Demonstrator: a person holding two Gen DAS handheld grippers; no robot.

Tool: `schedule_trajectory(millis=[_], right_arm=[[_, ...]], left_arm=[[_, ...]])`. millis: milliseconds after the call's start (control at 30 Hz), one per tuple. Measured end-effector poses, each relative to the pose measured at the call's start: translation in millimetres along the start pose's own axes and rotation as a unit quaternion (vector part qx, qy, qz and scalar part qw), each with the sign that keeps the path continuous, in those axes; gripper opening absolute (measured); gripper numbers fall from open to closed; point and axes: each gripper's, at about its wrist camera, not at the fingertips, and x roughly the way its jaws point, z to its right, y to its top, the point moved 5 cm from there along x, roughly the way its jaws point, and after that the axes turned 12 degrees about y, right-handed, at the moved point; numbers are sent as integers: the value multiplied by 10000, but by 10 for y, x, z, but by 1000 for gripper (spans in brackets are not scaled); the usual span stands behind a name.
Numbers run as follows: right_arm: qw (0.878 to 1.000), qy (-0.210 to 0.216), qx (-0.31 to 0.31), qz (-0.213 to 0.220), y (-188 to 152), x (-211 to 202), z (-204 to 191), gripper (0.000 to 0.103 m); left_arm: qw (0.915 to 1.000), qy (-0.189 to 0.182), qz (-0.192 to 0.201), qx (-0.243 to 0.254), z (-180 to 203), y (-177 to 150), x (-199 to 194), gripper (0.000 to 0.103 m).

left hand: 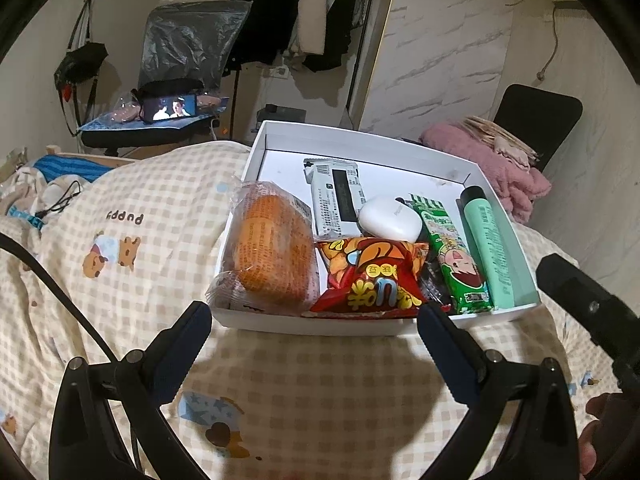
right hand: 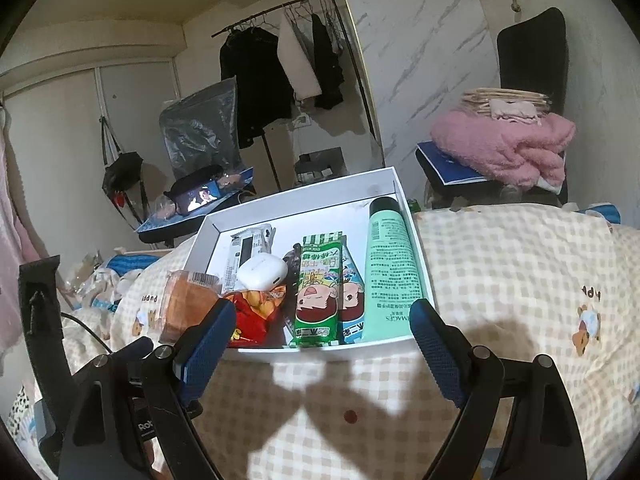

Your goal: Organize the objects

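A white box [left hand: 280, 130] [right hand: 320, 354] lies on the checked quilt. Inside are a wrapped orange bread [left hand: 270, 250] [right hand: 186, 306], a red snack bag [left hand: 370, 276] [right hand: 256, 310], a white earbud case [left hand: 390, 218] [right hand: 262, 270], a white sachet [left hand: 334, 196] [right hand: 244, 250], a green snack stick [left hand: 456, 258] [right hand: 318, 284], a blue snack stick [right hand: 352, 304] and a mint-green tube [left hand: 490, 244] [right hand: 392, 264]. My left gripper [left hand: 314, 320] hangs open just before the box's near wall. My right gripper [right hand: 324, 318] is open too, nothing between its fingers.
The checked quilt [left hand: 320, 392] [right hand: 520, 280] with bear prints covers the bed around the box. Beyond stand a chair with a playing phone [left hand: 170, 108] [right hand: 200, 198], a clothes rack [left hand: 304, 12], and a black chair with a pink blanket [left hand: 492, 156] [right hand: 508, 146].
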Motion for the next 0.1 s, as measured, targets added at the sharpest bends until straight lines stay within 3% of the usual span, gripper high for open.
schedule_trajectory(millis=[100], right_arm=[[10000,34,-41,-14,-11,4,-11,89]], left_arm=[[10000,15,82,-23,-15,6,-17,102]])
